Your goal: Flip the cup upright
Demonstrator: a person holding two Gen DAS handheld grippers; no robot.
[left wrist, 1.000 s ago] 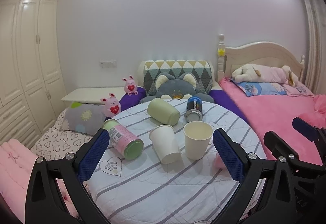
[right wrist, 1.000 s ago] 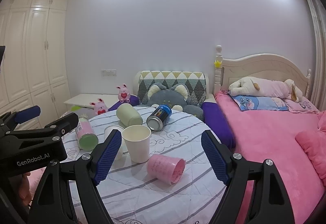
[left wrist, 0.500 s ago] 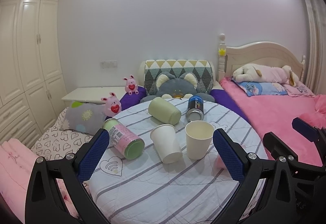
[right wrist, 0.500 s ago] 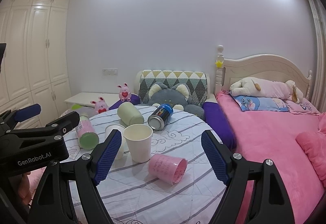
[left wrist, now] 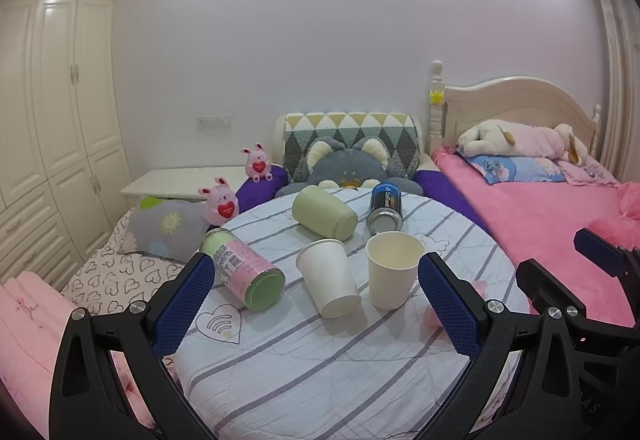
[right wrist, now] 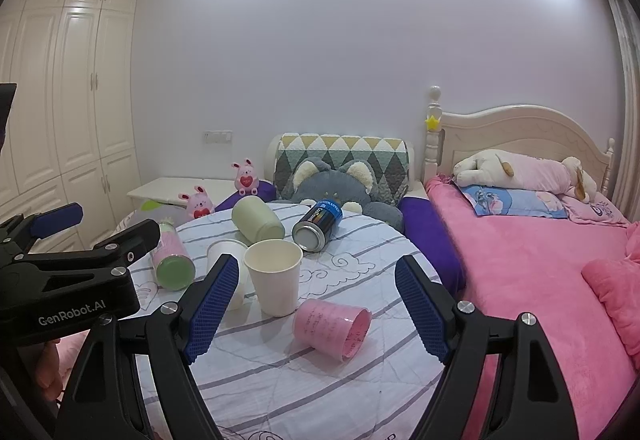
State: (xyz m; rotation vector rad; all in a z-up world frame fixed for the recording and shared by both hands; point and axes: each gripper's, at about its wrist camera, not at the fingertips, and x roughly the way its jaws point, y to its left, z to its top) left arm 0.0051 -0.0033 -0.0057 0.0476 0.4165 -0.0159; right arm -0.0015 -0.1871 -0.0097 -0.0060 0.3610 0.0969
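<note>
On the round striped surface [left wrist: 320, 368], a white paper cup [left wrist: 330, 282] is lying on its side, its mouth pointing away, beside an upright empty cream paper cup [left wrist: 392, 270], while a pink plastic cup [right wrist: 332, 328] is lying mouth rightward near the surface's right edge, both the left gripper [left wrist: 320, 300] and right gripper [right wrist: 316, 310] hovering with fingers released.

Both hand-held grippers [left wrist: 316, 304] [right wrist: 316, 304] agape, empty

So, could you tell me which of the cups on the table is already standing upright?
The cream paper cup at the centre, mouth up; the white, pink and green ones lie tipped over.
</note>
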